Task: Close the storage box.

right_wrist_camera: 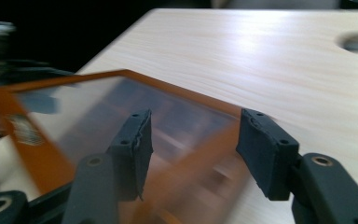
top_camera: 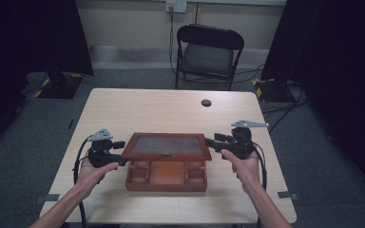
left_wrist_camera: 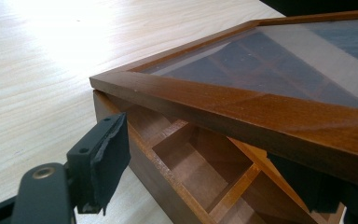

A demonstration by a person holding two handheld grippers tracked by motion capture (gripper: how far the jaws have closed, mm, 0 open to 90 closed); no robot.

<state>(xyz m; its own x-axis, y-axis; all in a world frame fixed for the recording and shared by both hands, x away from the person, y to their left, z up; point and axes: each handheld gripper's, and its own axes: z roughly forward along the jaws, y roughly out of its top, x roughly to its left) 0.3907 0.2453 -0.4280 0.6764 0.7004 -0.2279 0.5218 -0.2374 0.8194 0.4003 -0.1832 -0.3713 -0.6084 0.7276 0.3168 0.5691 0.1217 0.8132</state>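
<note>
Two hands are seen entering from the near edge of the table (top_camera: 123, 102), each holding a gripper at one side of a wooden box (top_camera: 166, 176). The left hand (top_camera: 91, 175) carries the left gripper (top_camera: 121, 154) at the box's left side; in the left gripper view its jaws are spread apart, one pad outside the box wall and the other under the raised lid's (left_wrist_camera: 279, 88) frame, on the side of the compartments, with nothing clamped. The right hand (top_camera: 241, 166) carries the right gripper (top_camera: 210, 142) at the lid's right edge; in the right gripper view its jaws are also held apart, with the blurred lid between and beyond them.

The box sits near the front middle of the table, its glass-panelled lid lifted partway so that the front row of compartments is exposed. Farther back, a round hole (top_camera: 206, 102) is set in the tabletop. Beyond the table, a black folding chair (top_camera: 208, 54) is placed against the wall.
</note>
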